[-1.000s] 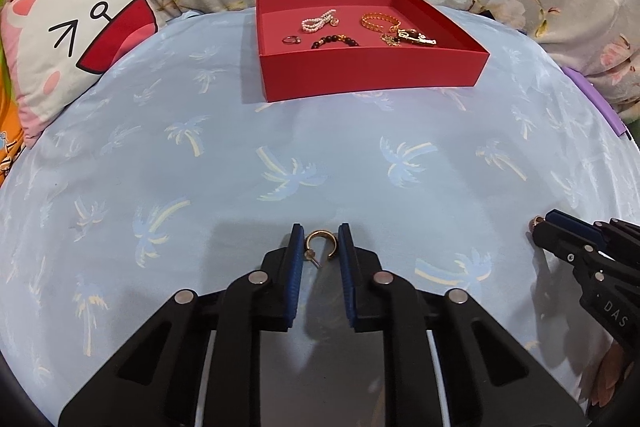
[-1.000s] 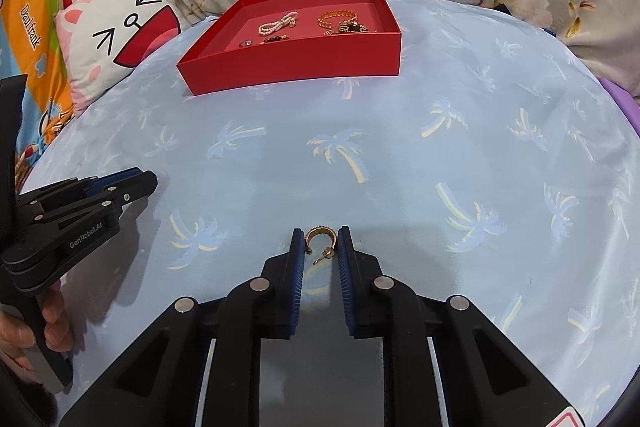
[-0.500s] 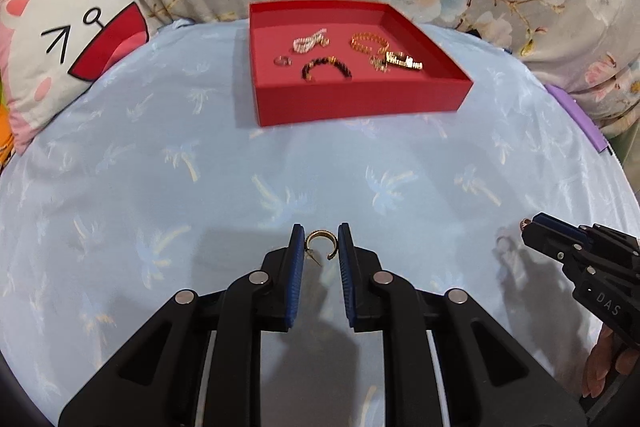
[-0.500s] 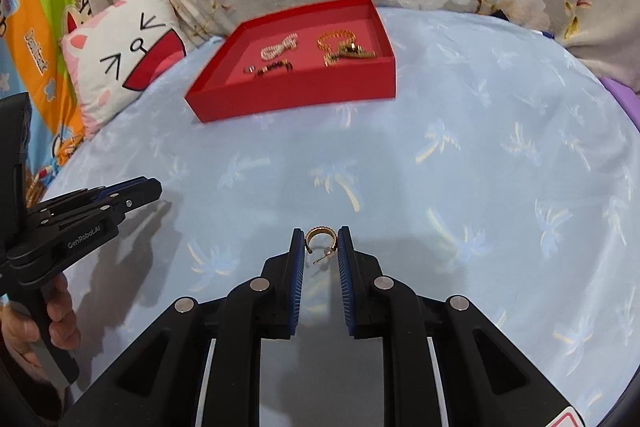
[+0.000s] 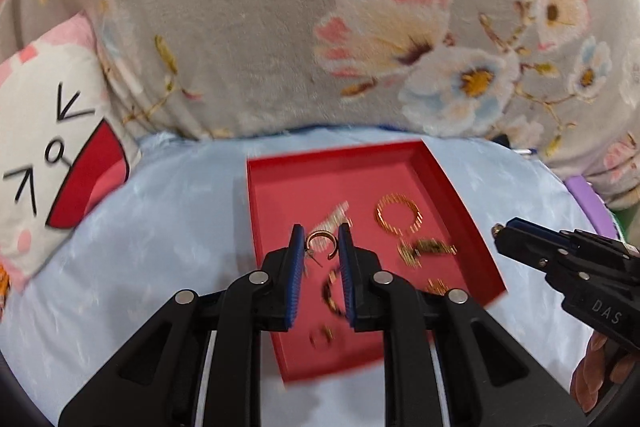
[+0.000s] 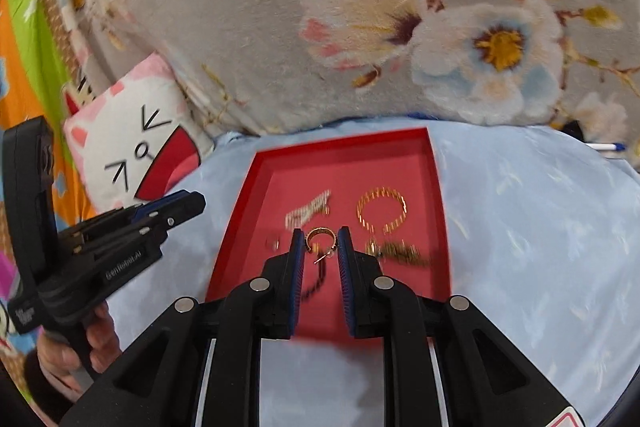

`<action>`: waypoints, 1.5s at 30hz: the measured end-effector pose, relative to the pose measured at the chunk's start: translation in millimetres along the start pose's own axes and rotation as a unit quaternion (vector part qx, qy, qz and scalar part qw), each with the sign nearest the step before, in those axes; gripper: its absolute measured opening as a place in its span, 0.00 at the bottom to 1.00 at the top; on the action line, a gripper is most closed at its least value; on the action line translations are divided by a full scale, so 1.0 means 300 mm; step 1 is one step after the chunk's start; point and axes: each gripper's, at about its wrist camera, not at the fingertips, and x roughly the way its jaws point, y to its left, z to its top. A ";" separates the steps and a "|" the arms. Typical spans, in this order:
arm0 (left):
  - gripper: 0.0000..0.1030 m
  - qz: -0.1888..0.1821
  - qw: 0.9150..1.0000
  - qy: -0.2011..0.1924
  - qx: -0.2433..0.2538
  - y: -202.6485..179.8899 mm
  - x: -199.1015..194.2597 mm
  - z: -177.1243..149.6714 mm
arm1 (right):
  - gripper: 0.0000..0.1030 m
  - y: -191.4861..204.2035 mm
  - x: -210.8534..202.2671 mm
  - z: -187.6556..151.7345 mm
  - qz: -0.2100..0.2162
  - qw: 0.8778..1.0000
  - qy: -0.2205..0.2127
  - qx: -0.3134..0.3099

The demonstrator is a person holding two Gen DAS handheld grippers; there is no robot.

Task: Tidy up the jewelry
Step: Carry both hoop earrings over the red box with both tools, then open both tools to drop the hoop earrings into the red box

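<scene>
- Left gripper [image 5: 320, 239] has a small gold hoop earring [image 5: 320, 242] pinched between its blue pads, post sticking out low on the left.
- Right under and ahead of it: red tray [image 5: 452, 187] with blurry jewelry, a gold chain bracelet [image 5: 398, 215] ahead-right.
- Right gripper [image 5: 500, 231] pokes in from the right, closed on something tiny and gold.

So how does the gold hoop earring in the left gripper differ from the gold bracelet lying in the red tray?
The hoop earring is pinched between the left gripper's pads, above the red tray; the gold bracelet lies loose on its floor. The earring is an open arc with a post; the bracelet is a larger, closed beaded ring. Both are gold.
</scene>
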 end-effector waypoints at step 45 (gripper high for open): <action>0.46 0.084 0.995 0.046 -0.008 0.055 0.250 0.010 | 0.45 -0.023 0.240 0.026 -0.065 0.997 0.024 -0.020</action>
